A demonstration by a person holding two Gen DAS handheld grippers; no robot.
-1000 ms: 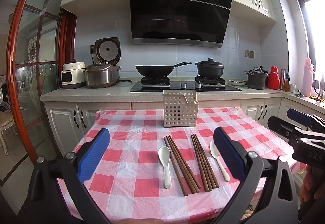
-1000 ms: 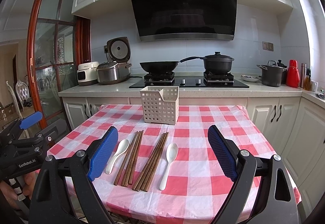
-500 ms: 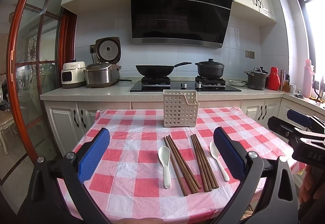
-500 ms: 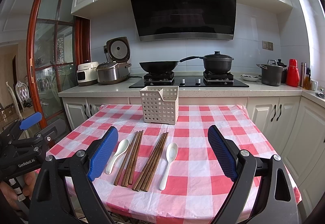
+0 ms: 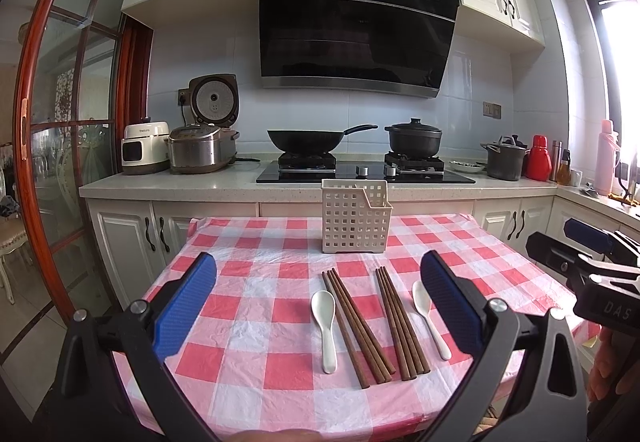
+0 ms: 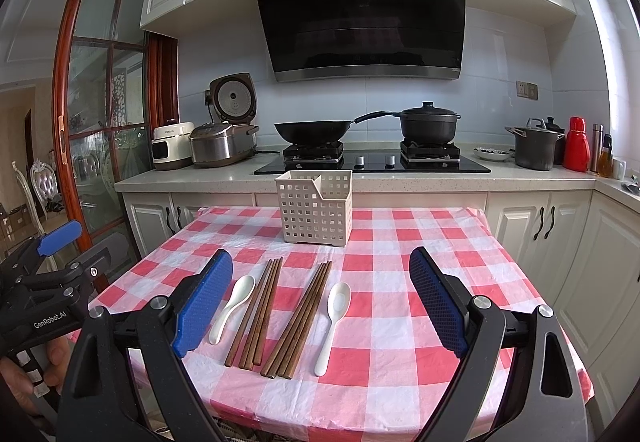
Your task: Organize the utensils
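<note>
Two spoons point(image 5: 325, 322), two chopstick bundles point(image 5: 357, 322)

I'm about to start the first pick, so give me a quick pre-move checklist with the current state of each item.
1. Left gripper open, nothing held: ok.
2. Right gripper open, nothing held: ok.
3. White perforated plastic basket upright on the red-and-white checked tablecloth: ok.
4. Two white ceramic spoons flat, apart from the sticks: ok.
5. Two bundles of brown wooden chopsticks lying between the spoons: ok.
6. Basket interior free of contents: cannot tell.
</note>
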